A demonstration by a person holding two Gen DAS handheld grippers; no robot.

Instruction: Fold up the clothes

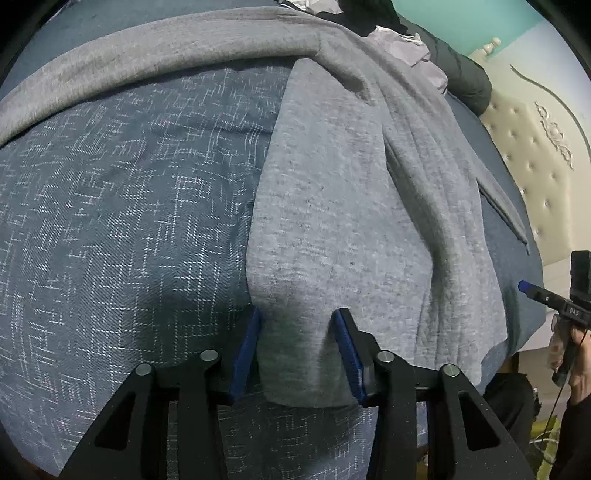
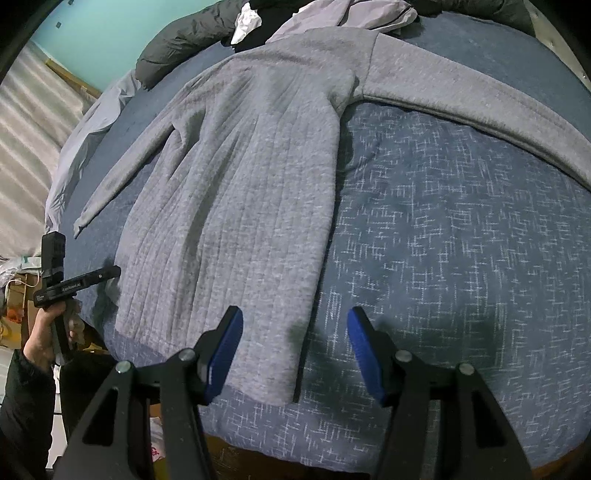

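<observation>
A grey ribbed sweater (image 1: 332,184) lies spread on a blue patterned bedcover (image 1: 110,221). In the left wrist view my left gripper (image 1: 297,314) points down at the sweater's hem. The cloth's side edge runs along the left pad (image 1: 245,354), the hem fills the gap between the jaws, and the cloth puckers just above the fingertips. In the right wrist view the sweater (image 2: 240,184) has its other hem corner under my right gripper (image 2: 295,310), whose blue pads stand wide apart and clear of the cloth. One long sleeve (image 2: 480,107) stretches away across the bedcover (image 2: 461,258).
Each view shows the other gripper beside the sweater: the right one (image 1: 524,286) and the left one (image 2: 110,273), each held by a hand (image 2: 40,332). A dark jacket (image 2: 177,40) and a pale garment (image 2: 351,14) lie at the far end. A tufted headboard (image 1: 524,155) stands at the right.
</observation>
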